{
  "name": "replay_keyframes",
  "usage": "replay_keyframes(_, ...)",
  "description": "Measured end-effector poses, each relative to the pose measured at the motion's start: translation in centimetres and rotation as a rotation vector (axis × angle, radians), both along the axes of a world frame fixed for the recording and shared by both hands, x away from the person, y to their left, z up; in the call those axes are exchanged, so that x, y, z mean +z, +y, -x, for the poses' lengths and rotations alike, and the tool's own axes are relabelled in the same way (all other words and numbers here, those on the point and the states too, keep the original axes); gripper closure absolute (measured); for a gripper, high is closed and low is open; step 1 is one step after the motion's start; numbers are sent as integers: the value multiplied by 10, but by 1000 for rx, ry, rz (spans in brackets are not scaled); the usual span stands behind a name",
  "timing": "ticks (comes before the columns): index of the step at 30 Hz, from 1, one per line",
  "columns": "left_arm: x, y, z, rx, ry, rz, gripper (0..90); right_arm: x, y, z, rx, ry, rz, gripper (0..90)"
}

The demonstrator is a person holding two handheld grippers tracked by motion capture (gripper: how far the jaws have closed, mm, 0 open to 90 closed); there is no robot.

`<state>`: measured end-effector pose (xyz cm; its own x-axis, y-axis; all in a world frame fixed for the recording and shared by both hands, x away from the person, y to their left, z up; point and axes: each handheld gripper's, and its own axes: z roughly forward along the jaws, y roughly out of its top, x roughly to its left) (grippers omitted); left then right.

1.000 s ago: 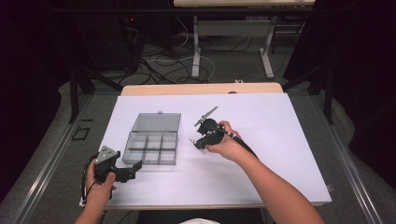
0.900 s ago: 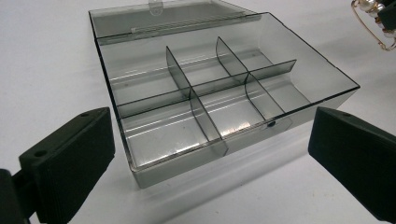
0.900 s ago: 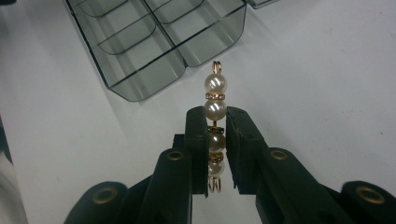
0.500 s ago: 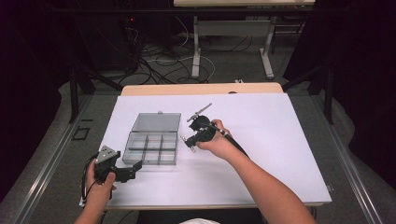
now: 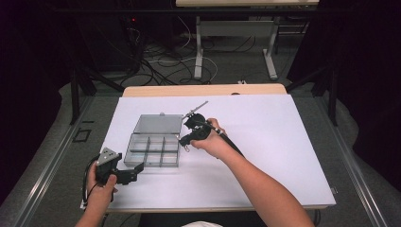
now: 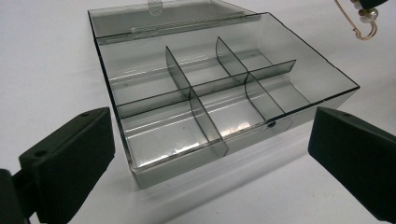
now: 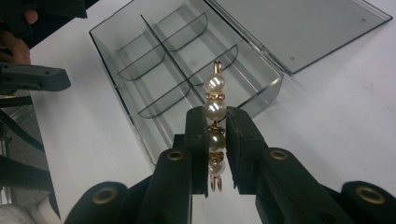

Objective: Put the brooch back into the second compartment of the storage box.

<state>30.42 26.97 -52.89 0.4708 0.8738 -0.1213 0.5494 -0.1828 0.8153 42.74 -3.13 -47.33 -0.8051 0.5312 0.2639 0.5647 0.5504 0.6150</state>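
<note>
A clear grey compartment box lies open on the white table, its lid flat behind it; the compartments look empty. My right gripper hovers at the box's right edge, shut on a gold pin strung with pearls, whose tip reaches over the box. The pin's end hangs at the top right of the left gripper view. My left gripper rests near the box's front left corner, open, its pads wide apart and aimed at the box, nothing between them.
The white table top stretches right of the box, with a wooden strip along its far edge. Beyond it are desk legs and loose cables on the floor. The left hand shows beyond the box.
My right hand has carried the pearl pin leftward, from beside the lid to the box's right edge. The left gripper has stayed put.
</note>
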Motion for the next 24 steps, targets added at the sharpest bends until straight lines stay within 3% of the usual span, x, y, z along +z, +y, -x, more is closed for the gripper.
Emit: replay_keyframes(24, 0, 2, 0, 3, 0, 5, 4, -7, 35, -9, 7, -36, -32, 798)
